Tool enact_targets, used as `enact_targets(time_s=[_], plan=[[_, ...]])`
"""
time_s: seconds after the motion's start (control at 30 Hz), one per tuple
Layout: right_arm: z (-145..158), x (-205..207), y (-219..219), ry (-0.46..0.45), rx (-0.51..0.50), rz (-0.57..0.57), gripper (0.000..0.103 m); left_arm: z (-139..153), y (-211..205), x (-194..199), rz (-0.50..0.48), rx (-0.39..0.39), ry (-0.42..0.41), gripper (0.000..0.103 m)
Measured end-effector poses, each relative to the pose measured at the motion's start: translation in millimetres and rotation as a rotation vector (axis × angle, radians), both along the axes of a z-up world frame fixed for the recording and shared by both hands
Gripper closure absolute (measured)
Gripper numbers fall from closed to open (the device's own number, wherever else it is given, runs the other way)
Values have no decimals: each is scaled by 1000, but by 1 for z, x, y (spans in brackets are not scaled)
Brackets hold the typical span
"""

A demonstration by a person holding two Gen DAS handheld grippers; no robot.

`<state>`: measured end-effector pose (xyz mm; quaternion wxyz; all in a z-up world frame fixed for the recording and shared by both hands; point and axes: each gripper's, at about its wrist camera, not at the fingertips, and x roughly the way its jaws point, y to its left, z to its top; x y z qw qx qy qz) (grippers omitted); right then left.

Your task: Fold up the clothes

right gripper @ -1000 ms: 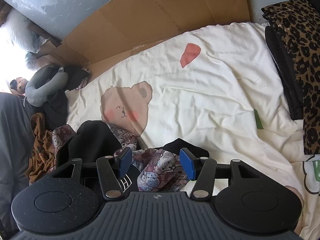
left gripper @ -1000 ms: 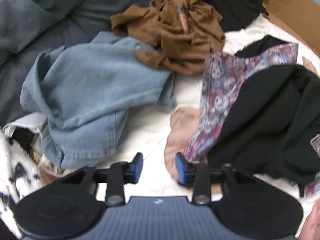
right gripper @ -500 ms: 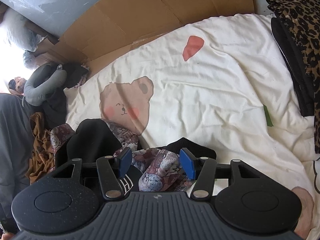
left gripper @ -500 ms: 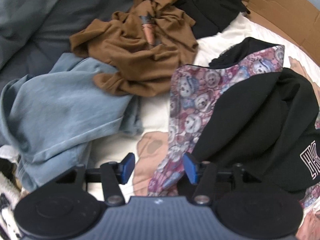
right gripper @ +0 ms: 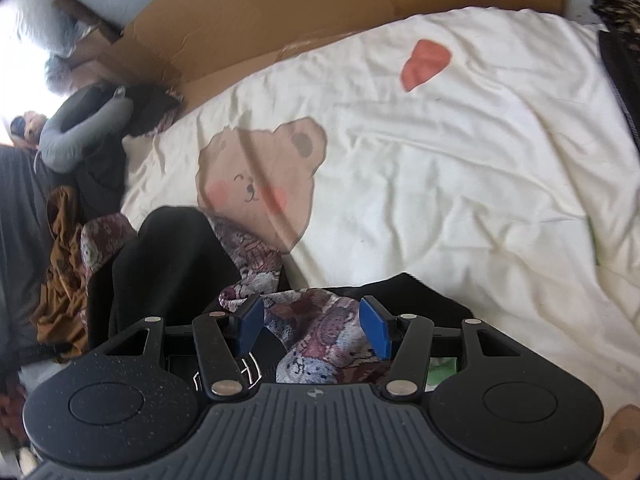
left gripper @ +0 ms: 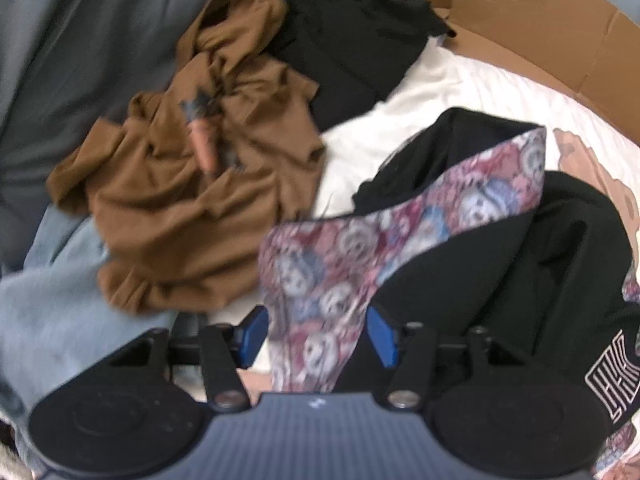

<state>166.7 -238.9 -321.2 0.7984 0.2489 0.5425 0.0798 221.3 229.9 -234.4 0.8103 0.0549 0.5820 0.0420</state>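
Note:
A black garment with a bear-print lining (left gripper: pixel 360 256) lies crumpled on the cream bear-print sheet (right gripper: pixel 460 184). My left gripper (left gripper: pixel 318 334) is open, its blue pads either side of the lining's near edge, not closed on it. My right gripper (right gripper: pixel 312 328) is open over another bunched part of the same lining (right gripper: pixel 312 332), with the black fabric (right gripper: pixel 168 256) to its left. A white printed logo (left gripper: pixel 612 380) shows on the black cloth at the right of the left wrist view.
A brown top (left gripper: pixel 200 184), a black garment (left gripper: pixel 352 48) and blue jeans (left gripper: pixel 52 320) lie in a heap to the left. Cardboard (right gripper: pixel 320 12) lines the far edge of the bed. A leopard-print stack (right gripper: pixel 616 4) sits at the far right.
My left gripper has swung right from over the jeans to the bear-print lining and opened wider. My right gripper has stayed over the lining, with the view shifting slightly.

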Motion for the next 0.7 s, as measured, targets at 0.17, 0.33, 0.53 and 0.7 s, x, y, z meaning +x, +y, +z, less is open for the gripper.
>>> enact_targets(time_s=[0.17, 0.33, 0.53, 0.7], plan=[[-11, 10, 11, 6, -5, 35, 43, -4, -4, 15, -18, -2, -23, 35], [-13, 15, 16, -12, -17, 57, 43, -5, -3, 23, -9, -15, -39, 32], [-15, 18, 21, -49, 1, 73, 42, 1, -6, 30, 10, -30, -40, 32], [-15, 25, 29, -85, 13, 99, 42, 13, -19, 41, -25, -63, -87, 32]])
